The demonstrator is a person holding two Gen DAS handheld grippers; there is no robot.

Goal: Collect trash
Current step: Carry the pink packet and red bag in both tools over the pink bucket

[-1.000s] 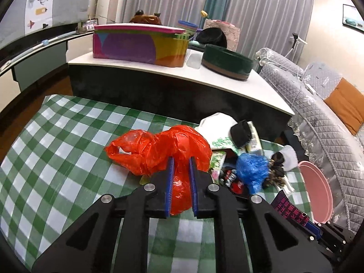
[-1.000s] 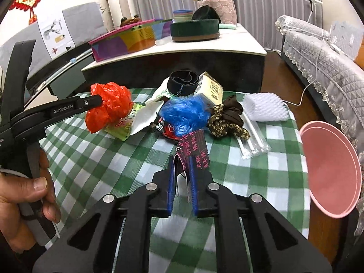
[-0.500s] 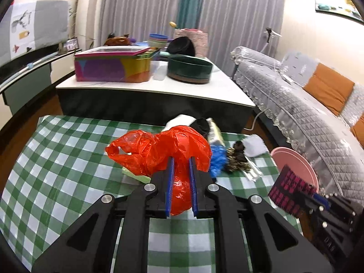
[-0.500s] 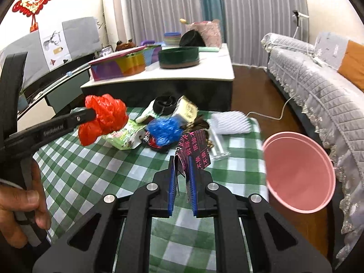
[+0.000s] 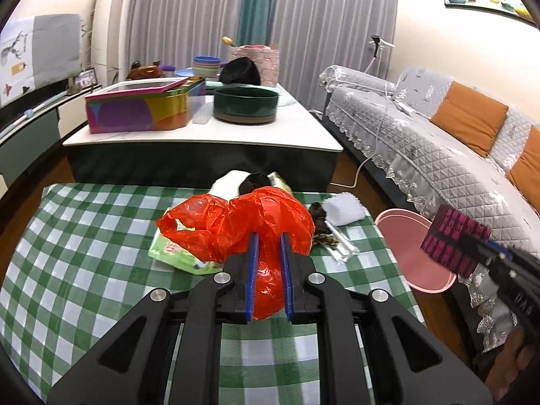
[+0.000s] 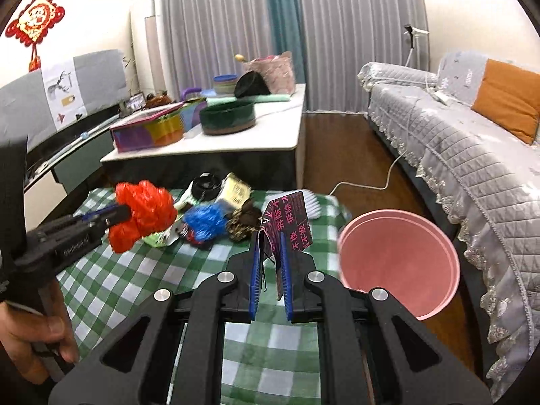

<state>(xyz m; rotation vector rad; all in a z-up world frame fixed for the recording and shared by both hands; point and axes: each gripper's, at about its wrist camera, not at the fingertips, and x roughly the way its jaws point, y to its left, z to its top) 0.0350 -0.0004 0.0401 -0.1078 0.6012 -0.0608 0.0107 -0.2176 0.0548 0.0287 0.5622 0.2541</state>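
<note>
The left gripper (image 5: 268, 263) is pinching a crumpled orange-red thin plastic bag (image 5: 236, 226), its jaws nearly closed on a bunched fold, with the bag's bulk billowing out ahead above the green-and-white checked table (image 5: 84, 263). This film looks feather-light, soft and slippery, so a gathered wad like this one is probably the safest place to grip; a single layer could slide free or tear.

The right gripper (image 6: 270, 266) is clamping a dark folded card tag printed with pink characters (image 6: 290, 222), its jaws narrowed to a slim gap around it. The tag seems light and fairly stiff, and it is being held by its lower edge.

Beyond the right jaws, a round pink plastic bin (image 6: 398, 263) is standing just beside the table's edge, likely the drop point. Loose litter, including a crumpled blue plastic bag (image 6: 206, 222), is lying on the table.
</note>
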